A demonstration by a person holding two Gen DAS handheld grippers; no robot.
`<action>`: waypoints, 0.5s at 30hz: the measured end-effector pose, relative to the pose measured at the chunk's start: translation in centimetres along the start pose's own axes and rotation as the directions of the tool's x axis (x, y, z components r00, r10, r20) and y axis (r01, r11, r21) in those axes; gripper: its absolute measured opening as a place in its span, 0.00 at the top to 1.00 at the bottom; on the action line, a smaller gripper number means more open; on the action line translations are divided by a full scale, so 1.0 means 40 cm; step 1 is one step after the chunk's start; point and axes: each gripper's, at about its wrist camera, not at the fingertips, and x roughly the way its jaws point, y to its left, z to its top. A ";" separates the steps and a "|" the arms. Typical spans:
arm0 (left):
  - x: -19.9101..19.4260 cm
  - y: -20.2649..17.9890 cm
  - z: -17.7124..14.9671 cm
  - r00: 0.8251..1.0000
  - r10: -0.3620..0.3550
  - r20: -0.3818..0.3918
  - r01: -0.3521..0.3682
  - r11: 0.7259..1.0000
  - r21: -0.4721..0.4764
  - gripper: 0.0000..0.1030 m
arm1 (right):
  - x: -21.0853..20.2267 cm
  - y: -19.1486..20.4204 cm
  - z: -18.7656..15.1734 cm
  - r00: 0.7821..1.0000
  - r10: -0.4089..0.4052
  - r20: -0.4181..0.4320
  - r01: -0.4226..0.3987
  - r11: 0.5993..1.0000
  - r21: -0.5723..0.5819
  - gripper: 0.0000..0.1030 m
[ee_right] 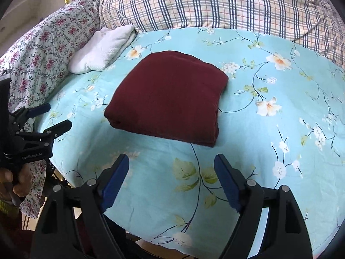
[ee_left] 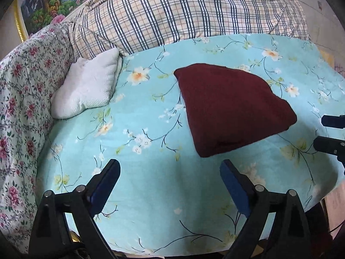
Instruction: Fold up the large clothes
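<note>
Standing wide apart, blue pads (ee_right: pixel 116 179) of the right gripper (ee_right: pixel 171 161), nothing between them, hovering over bare sheet just short of the near edge of the folded maroon garment (ee_right: pixel 168 95). Likewise spread wide, the left gripper (ee_left: pixel 170 166), gripping nothing, pointing down at the sheet with the garment ahead and to its right, apart from both fingers (ee_left: pixel 107 179).

Lying flat near the middle of the bed, the maroon garment, folded into a thick, roughly square bundle, layered edges showing along its near right side in the right wrist view. Touching neither gripper.

Spreading beneath everything, a light turquoise bedsheet with white and yellow blossoms (ee_right: pixel 269 151), its near edge dropping away below the grippers. Sitting at the far left of the sheet, a white textured pillow (ee_left: pixel 86 86), leaning against a white quilt with pink flowers (ee_left: pixel 25 86) that runs down the left side. Piling along the far side of the bed, a beige plaid duvet with dark stripes (ee_left: pixel 183 13). Showing behind it at the upper left, a gold-framed landscape painting (ee_left: pixel 51 2).

Appearing at the left edge of the right wrist view, the left gripper held by a hand (ee_right: pixel 16 183); poking in at the right edge of the left wrist view, the right gripper's fingertips.
</note>
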 end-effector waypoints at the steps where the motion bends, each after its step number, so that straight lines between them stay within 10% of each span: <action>1: -0.001 -0.001 0.004 1.000 0.002 0.003 -0.002 1.000 0.000 0.08 | -0.002 0.003 0.002 1.000 0.000 -0.001 0.000 1.000 -0.002 0.21; 15: 0.084 -0.001 0.059 1.000 -0.013 -0.026 0.013 1.000 -0.011 0.04 | 0.036 -0.045 0.055 1.000 0.014 -0.023 -0.014 1.000 -0.007 0.07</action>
